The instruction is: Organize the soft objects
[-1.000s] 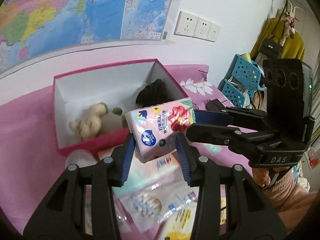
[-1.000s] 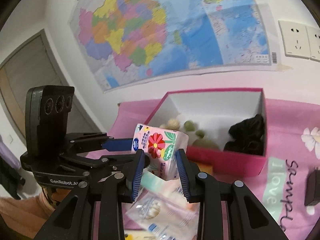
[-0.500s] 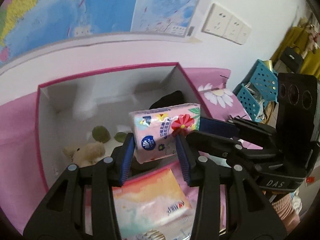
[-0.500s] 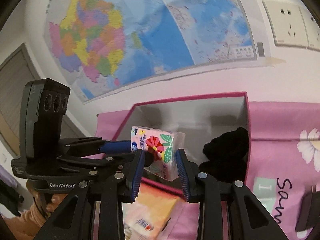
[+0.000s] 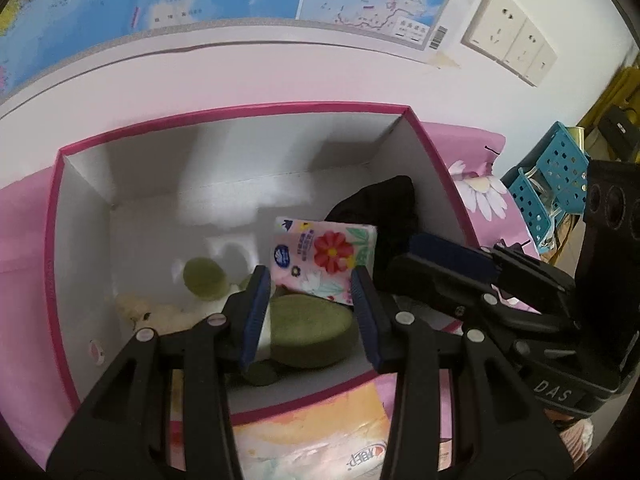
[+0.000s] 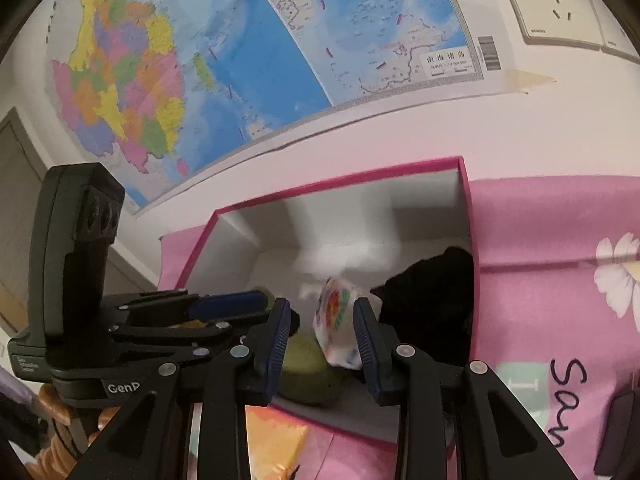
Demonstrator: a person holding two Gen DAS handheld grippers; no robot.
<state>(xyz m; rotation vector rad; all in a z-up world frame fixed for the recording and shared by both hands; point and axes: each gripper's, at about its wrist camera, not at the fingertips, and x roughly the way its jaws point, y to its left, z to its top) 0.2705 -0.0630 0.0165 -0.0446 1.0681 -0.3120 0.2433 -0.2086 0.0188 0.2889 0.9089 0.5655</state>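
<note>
A pink flowered tissue pack (image 5: pixel 324 258) hangs loose inside the pink-rimmed white box (image 5: pixel 240 114), just above a green plush turtle (image 5: pixel 308 328). My left gripper (image 5: pixel 308 280) is open, its tips just short of the pack. In the right wrist view the pack (image 6: pixel 336 320) is blurred and tilted between the open fingers of my right gripper (image 6: pixel 318 312), with a gap on its left side. A black cloth (image 5: pixel 384 208) lies in the box's right corner. A cream plush (image 5: pixel 148 312) lies at the left. Both grippers reach over the box's front wall.
An orange tissue pack (image 5: pixel 320 432) lies on the pink flowered cloth (image 6: pixel 560 240) in front of the box. Blue plastic baskets (image 5: pixel 552 192) stand at the right. Behind the box is a wall with a map and sockets (image 5: pixel 508 44).
Both grippers carried the tissue pack forward and down over the box's front wall. The pack, earlier clamped between them, has come free and sits farther from the fingers.
</note>
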